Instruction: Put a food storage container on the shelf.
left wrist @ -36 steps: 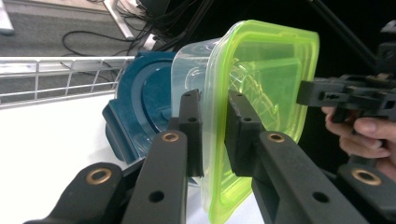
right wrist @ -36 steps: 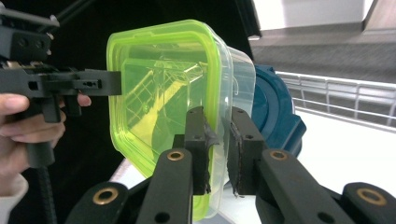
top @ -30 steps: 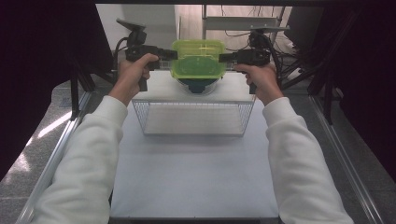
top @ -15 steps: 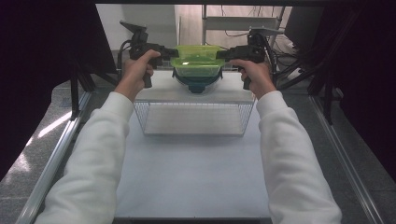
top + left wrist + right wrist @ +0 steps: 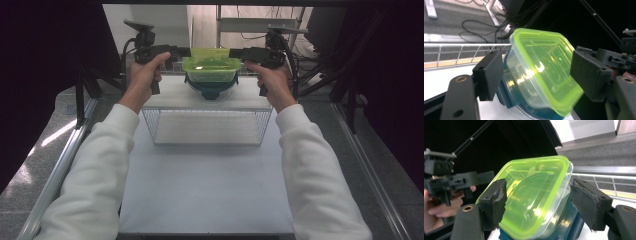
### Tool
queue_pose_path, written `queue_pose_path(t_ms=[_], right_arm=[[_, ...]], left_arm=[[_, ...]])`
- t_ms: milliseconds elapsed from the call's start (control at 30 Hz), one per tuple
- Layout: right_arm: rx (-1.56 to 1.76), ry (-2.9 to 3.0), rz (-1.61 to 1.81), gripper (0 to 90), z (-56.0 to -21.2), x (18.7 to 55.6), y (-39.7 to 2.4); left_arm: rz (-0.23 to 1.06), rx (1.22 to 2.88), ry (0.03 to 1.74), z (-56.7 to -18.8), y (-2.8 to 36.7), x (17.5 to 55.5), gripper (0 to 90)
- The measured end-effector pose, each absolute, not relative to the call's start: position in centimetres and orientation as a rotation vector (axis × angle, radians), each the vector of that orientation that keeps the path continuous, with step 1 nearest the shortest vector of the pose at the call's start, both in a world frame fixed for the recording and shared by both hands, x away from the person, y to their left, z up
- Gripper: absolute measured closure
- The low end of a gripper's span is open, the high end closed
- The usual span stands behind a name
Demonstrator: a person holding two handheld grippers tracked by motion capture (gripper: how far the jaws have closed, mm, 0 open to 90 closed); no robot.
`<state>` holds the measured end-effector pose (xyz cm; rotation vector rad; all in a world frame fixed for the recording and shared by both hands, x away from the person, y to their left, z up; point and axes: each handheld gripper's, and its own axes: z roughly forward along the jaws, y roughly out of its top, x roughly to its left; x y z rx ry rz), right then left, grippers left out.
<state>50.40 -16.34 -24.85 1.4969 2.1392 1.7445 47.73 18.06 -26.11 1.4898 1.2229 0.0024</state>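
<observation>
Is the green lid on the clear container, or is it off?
On. The green lid covers the clear container, its rim all around the top.

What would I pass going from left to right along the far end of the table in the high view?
Left tool → green-lidded container, stacked on a dark blue one → right tool. Both tools' jaws have just been opening and stand beside the container.

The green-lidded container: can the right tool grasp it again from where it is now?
Probably yes. The right tool has just been opening, and its jaws stand either side of the green-lidded container, pads apparently off it. Nothing lies between them; closing should grip it.
</observation>
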Motion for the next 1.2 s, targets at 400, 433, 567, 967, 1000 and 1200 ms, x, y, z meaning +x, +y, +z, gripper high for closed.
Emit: queue_pose_path(t_ms=[400,433,567,967,1000,1200], right_arm=[[1.174,2.257,1.638,27.5,-25.4,44.0,-19.3],[1.160,2.271,1.634,27.7,-25.6,43.5,-19.6],[1.096,2.322,1.614,27.7,-26.7,41.4,-20.7],[1.104,2.477,1.404,27.7,-33.5,35.7,-22.8],[1.110,2.484,1.397,27.7,-33.9,35.5,-23.0],[1.159,2.515,1.337,27.6,-37.7,33.0,-24.3]], left_arm=[[0.095,1.578,1.111,-27.3,19.2,40.0,23.8],[0.087,1.592,1.100,-27.7,19.2,39.4,24.3],[0.061,1.651,1.067,-29.8,19.5,37.0,24.9],[0.016,1.803,1.086,-37.4,19.4,30.4,25.7],[0.016,1.803,1.086,-37.4,19.4,30.4,25.7],[0.057,1.883,1.110,-41.9,18.8,27.6,25.9]])
